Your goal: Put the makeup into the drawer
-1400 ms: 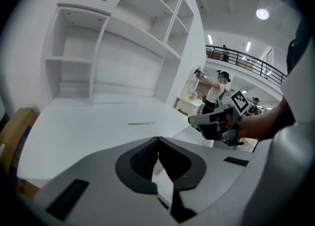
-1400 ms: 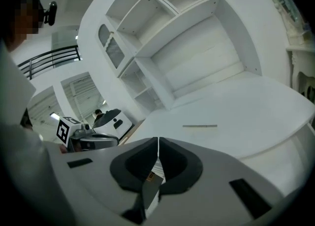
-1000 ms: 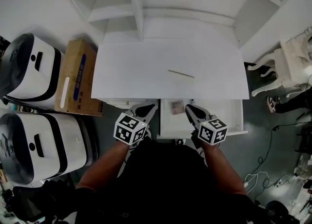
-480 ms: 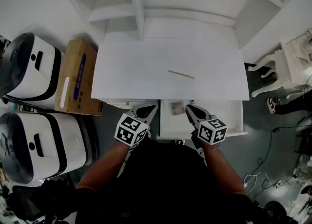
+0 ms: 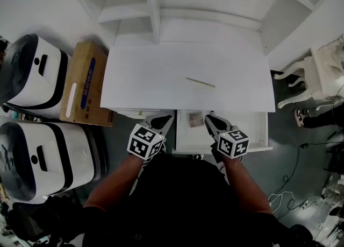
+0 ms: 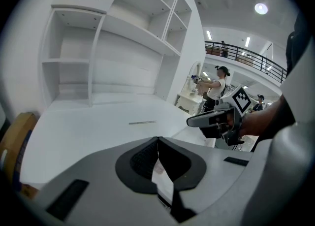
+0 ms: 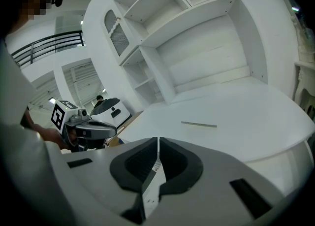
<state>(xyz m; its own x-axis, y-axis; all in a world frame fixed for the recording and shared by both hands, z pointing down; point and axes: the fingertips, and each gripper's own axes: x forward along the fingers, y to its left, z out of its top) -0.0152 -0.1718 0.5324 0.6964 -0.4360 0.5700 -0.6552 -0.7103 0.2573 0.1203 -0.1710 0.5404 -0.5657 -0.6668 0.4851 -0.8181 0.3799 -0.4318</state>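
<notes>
– Gripper status in this fig., pls?
– Left gripper (image 5: 165, 118) & right gripper (image 5: 208, 118): jaws of both were pressed together w/ nothing between them. Both hung over the front of the open drawer (image 5: 252, 125), just below the counter (image 5: 150, 79) edge.
– Makeup loc.?
– Small pinkish item (image 5: 195, 119), prob. the makeup, lay inside the drawer, between the two gripper tips. Thin stick (image 5: 200, 82) lay on the counter, well apart. Whether it was makeup too couldn't be told.
– Risks?
– If the stick was part of the task, it lay flat & slim. The closed jaws would first need spreading, and a shallow pinch could roll or flick it away. If the drawer was to be pushed in, a fast shove could slide the item to the back, and tips left over the drawer could catch on the counter edge.
– Change vs. 1 s earlier?
– Approx. none: both grippers kept their places w/ jaws closed, and item & stick hadn't moved.
</notes>
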